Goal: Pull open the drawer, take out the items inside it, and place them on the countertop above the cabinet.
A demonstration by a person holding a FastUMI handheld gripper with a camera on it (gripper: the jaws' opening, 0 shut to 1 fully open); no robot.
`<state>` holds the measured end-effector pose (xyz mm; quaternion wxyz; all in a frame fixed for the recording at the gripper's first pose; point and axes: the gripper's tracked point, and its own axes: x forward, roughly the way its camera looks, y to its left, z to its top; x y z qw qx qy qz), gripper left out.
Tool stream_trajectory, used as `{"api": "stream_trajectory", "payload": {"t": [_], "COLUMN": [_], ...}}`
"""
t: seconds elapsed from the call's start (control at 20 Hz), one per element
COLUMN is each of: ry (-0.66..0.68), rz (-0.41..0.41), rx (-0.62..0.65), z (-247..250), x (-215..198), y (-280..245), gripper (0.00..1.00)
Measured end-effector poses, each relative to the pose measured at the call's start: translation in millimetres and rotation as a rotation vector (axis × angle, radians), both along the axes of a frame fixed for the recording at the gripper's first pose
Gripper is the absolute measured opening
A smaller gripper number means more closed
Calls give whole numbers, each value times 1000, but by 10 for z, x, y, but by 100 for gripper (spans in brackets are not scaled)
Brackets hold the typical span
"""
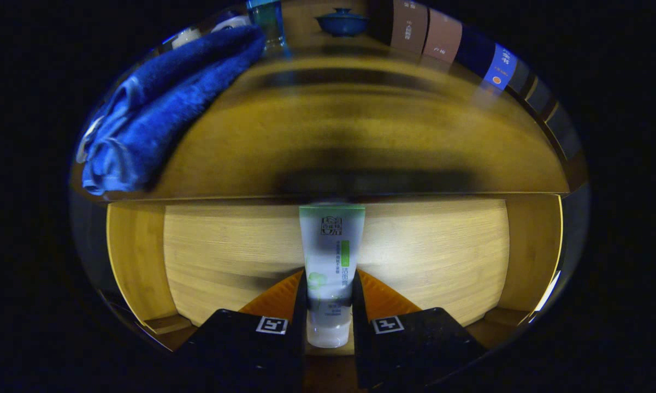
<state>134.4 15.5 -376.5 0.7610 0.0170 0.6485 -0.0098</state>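
Your gripper [329, 305] is pinching a white tube [330, 267], one finger pressed against each long side of it. You hold the tube so that its capped white end lies nearest you, between the finger bases, while its flat crimped end with the green band points away, well past the fingertips. Green printing runs down the face of the tube; the rest is too small for you to make out.

Below and behind the tube you see the open drawer [224, 256], its pale wood floor spreading out to both sides of the tube. Upright wooden side walls close the drawer in to the left and right of the tube. Whether the tube touches the drawer floor or hangs just above it, you cannot tell.

Just beyond the tube's crimped end runs the front edge of the countertop [360, 142], a darker, yellow-brown wooden surface. A broad dark shadow lies across it right above the tube.

Farther back and off to the left of the tube, a blue towel [158, 114] lies bunched up on the countertop, reaching out to its left edge. Behind the towel's far end stands a clear blue-tinted bottle [270, 24]. Straight beyond the tube, at the back of the countertop, sits a small blue lidded bowl [342, 23]. To the right of the bowl a row of books [442, 38] stands upright, their spines facing you.
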Motion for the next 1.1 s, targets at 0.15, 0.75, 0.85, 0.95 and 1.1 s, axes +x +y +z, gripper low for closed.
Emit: {"api": "stream_trajectory", "payload": {"t": [0.15,0.75,0.85,0.95,1.1], "ry": [-36,-345,-362,-361,-332], "rz": [3,-22,-39,-53,-69], "rx": [41,112,115,122,132], "z": [268,1482,1558,1535,1383], "x": [-91,318,562,840,1190], "y": [-15,-119,-112,-102,-59], "gripper": [41,41,41,41,41]}}
